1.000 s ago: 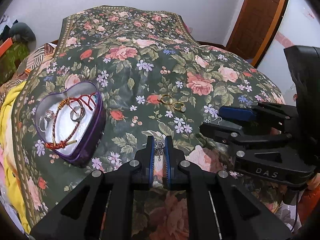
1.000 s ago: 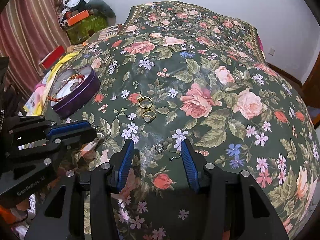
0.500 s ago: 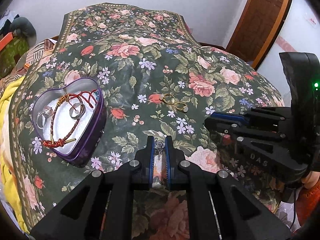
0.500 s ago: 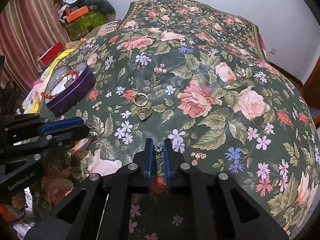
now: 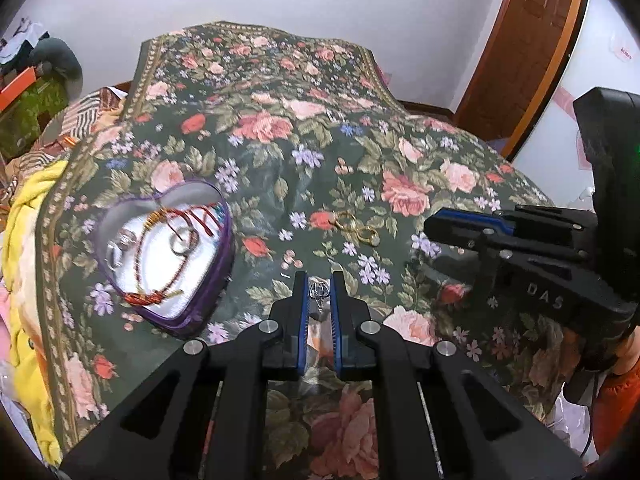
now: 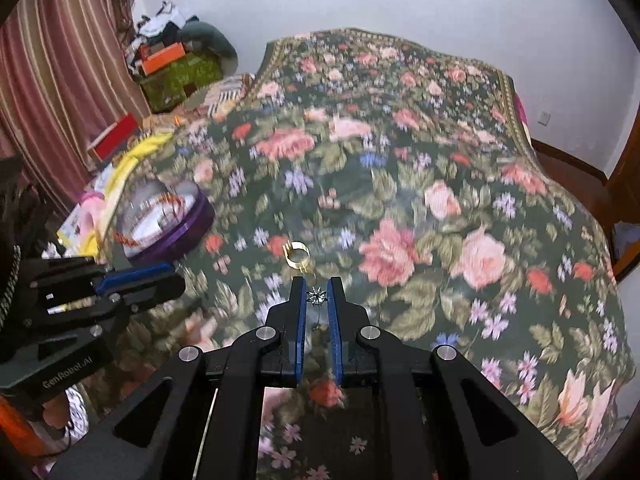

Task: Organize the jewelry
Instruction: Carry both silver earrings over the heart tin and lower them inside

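My left gripper (image 5: 319, 280) is shut on a small silver earring (image 5: 319, 290), held above the floral bedspread (image 5: 280, 128). My right gripper (image 6: 317, 285) is shut on a silver star-shaped earring (image 6: 317, 295), lifted off the bed. A purple heart-shaped tin (image 5: 208, 288) lies left of the left gripper; it holds a red and gold cord bracelet (image 5: 160, 256) and silver rings (image 5: 182, 242). The tin also shows in the right wrist view (image 6: 176, 232). Two gold rings (image 5: 356, 228) lie on the bedspread ahead; they also show in the right wrist view (image 6: 298, 254), blurred.
A yellow cloth (image 5: 24, 280) hangs off the bed's left edge. Boxes and clothes (image 6: 176, 60) pile up by the striped curtain (image 6: 60, 64). A wooden door (image 5: 520, 40) stands at the back right. The right gripper body (image 5: 540, 264) is to the right of my left gripper.
My right gripper closed on the star-shaped earring and has lifted it off the bedspread. My left gripper has kept its earring and risen a little.
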Action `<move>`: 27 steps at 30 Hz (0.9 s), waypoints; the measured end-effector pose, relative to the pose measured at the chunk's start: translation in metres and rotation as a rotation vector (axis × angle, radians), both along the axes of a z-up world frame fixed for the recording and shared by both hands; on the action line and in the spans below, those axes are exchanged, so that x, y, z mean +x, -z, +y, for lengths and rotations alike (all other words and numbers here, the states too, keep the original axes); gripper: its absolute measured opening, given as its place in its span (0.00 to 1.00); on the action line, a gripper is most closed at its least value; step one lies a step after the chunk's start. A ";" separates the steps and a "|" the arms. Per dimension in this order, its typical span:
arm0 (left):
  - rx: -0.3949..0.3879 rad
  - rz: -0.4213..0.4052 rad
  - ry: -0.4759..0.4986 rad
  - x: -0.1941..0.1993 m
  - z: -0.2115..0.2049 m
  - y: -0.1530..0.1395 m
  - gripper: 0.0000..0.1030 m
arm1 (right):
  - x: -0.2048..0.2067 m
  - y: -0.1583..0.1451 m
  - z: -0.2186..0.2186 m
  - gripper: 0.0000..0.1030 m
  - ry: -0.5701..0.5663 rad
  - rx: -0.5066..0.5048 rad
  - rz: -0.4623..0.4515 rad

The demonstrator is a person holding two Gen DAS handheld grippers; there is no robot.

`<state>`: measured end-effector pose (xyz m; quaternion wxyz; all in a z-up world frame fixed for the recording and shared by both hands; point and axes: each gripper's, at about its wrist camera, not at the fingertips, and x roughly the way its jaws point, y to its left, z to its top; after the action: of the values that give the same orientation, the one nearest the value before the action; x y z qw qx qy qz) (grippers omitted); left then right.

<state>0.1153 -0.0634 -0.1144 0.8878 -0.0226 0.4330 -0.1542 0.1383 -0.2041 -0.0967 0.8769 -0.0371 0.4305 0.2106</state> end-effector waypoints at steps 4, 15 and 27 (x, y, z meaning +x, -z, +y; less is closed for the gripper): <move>0.002 -0.029 -0.025 0.000 0.008 -0.011 0.08 | 0.003 -0.013 0.009 0.09 -0.008 0.029 -0.032; 0.021 -0.125 -0.104 -0.002 0.039 -0.045 0.08 | 0.012 -0.042 0.049 0.09 -0.088 0.084 -0.108; 0.034 -0.159 -0.195 -0.001 0.077 -0.055 0.08 | 0.017 -0.042 0.091 0.09 -0.181 0.100 -0.113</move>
<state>0.1144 0.0139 -0.0591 0.9303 -0.0374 0.3597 -0.0610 0.1557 -0.1130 -0.0545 0.8778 -0.0435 0.3643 0.3078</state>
